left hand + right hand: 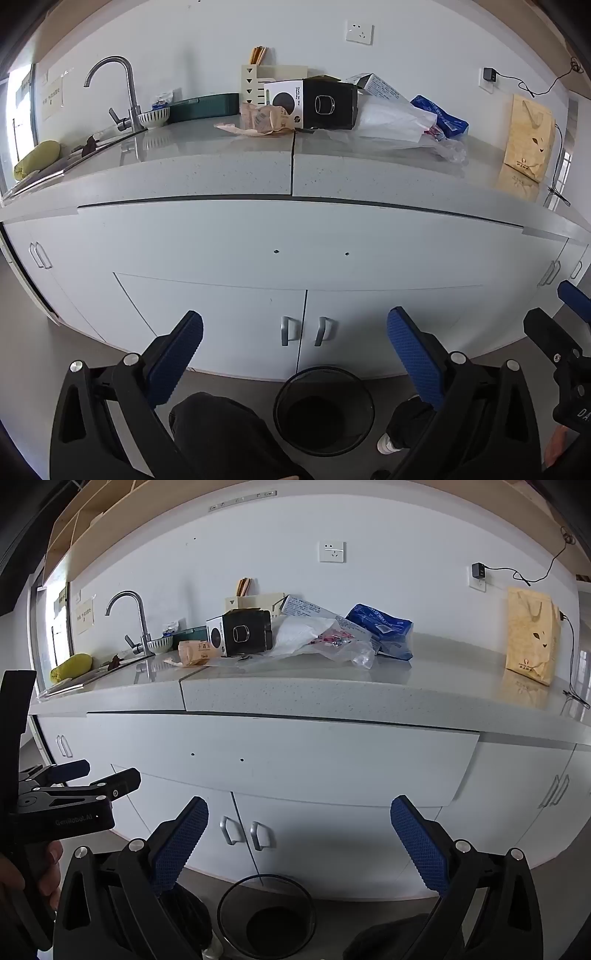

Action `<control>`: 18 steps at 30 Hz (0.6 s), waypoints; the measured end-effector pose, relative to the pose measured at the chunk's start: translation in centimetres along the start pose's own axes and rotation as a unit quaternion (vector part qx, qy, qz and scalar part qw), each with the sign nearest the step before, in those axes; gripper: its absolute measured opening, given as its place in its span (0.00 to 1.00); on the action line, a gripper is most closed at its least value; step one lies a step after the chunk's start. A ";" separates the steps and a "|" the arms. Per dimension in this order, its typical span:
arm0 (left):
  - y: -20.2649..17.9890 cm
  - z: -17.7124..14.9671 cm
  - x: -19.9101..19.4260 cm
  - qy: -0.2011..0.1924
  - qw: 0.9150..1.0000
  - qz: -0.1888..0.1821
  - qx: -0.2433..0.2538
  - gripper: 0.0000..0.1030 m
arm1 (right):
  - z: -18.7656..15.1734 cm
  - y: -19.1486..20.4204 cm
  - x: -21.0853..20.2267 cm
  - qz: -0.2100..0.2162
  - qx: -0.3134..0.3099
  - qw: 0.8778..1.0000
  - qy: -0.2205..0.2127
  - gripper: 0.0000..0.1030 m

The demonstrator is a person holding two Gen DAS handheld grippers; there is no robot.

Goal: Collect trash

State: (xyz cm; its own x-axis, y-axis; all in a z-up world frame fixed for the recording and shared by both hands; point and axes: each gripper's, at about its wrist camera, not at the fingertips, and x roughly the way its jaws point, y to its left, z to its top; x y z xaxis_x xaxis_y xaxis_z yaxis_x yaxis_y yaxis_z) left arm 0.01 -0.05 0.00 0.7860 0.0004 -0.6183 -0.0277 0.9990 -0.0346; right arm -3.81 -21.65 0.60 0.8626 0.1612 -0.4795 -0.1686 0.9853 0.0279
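Standing before a white kitchen cabinet run (229,236), a person holds two black handheld grippers with blue textured pads low over a round black wire-mesh wastebasket (324,410) on the floor. The left gripper (295,354) has its fingers spread wide with nothing between them; the right gripper (299,845) is likewise released and empty, angled down toward the cabinet doors. Trash waits in a loose heap at the back of the pale speckled stone countertop (221,162), against the white wall: a crumpled tan paper bag (260,118), a black-and-white cardboard product box (314,105) touching it, a white plastic bag (301,633), a clear plastic wrapper (351,650) and a blue plastic packet (384,627) (the lettering on them is too small to read). A tall brown paper gift bag (530,635) stands upright well apart at the right end of the counter. At the left end, a curved steel tap (118,88) rises beside a patterned ceramic bowl (154,117), with a yellow cloth (37,158) lying by the sink. The person's dark trouser legs (218,432) flank the wastebasket.
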 end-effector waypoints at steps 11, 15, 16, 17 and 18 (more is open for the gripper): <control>0.0 0.1 0.0 0.000 1.000 -0.002 0.005 0.96 | 0.4 -0.1 -0.5 0.001 -0.001 1.000 0.004 0.97; 0.1 0.2 -0.2 -0.001 1.000 -0.003 0.006 0.96 | 0.1 -0.1 0.2 0.003 0.003 1.000 0.007 0.97; 0.1 0.3 -0.2 -0.001 1.000 -0.003 0.006 0.96 | -0.1 -0.1 0.2 0.003 0.002 1.000 0.008 0.97; -0.3 -0.2 -0.2 -0.002 1.000 0.001 0.006 0.96 | -0.2 0.0 0.1 0.003 0.001 1.000 0.007 0.97; -0.4 -0.2 -0.2 -0.002 1.000 0.001 0.008 0.96 | -0.2 0.0 0.1 0.003 0.001 1.000 0.007 0.97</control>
State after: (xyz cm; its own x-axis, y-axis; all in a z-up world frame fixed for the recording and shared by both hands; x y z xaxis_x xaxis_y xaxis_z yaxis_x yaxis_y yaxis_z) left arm -0.25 -0.45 -0.06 0.7889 0.0024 -0.6145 -0.0198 0.9996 -0.0215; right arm -3.82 -21.69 0.38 0.8551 0.1660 -0.4912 -0.1725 0.9845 0.0323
